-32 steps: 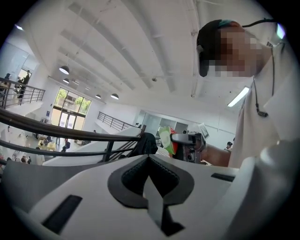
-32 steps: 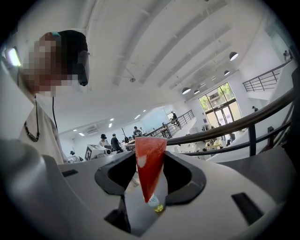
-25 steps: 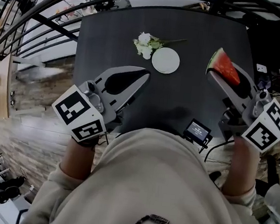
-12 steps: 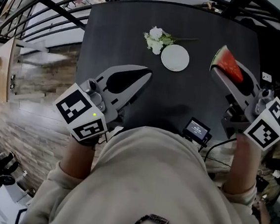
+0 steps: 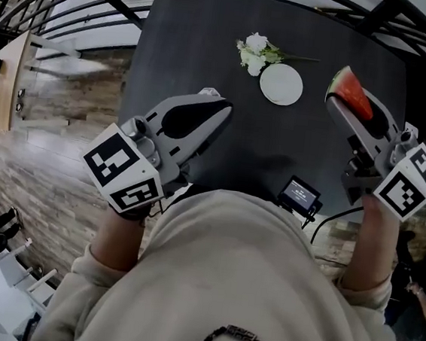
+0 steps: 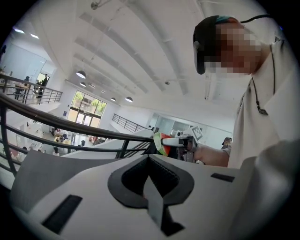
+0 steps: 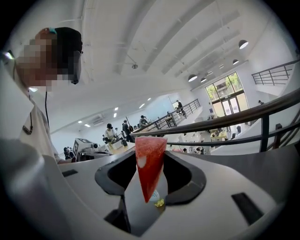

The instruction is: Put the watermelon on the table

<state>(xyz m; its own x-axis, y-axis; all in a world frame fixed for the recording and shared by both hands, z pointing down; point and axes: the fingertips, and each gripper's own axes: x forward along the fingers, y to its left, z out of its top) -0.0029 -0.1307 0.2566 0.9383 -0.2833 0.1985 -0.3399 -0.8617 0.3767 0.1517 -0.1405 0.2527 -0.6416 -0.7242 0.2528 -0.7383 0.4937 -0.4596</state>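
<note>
A red watermelon wedge with a green rind is clamped between the jaws of my right gripper, held over the right side of the dark table. In the right gripper view the watermelon wedge points down between the pads of my right gripper. My left gripper hovers over the table's near left part, jaws together and empty. In the left gripper view my left gripper faces the other hand, where the watermelon shows.
A white round plate and a small bunch of white flowers lie at the table's far middle. A small device with a screen sits at the near edge. Black railings and wood floor lie to the left.
Both grippers have edged forward over the table, the right one still carrying the watermelon. The table, plate and flowers now sit further right in the head view.
</note>
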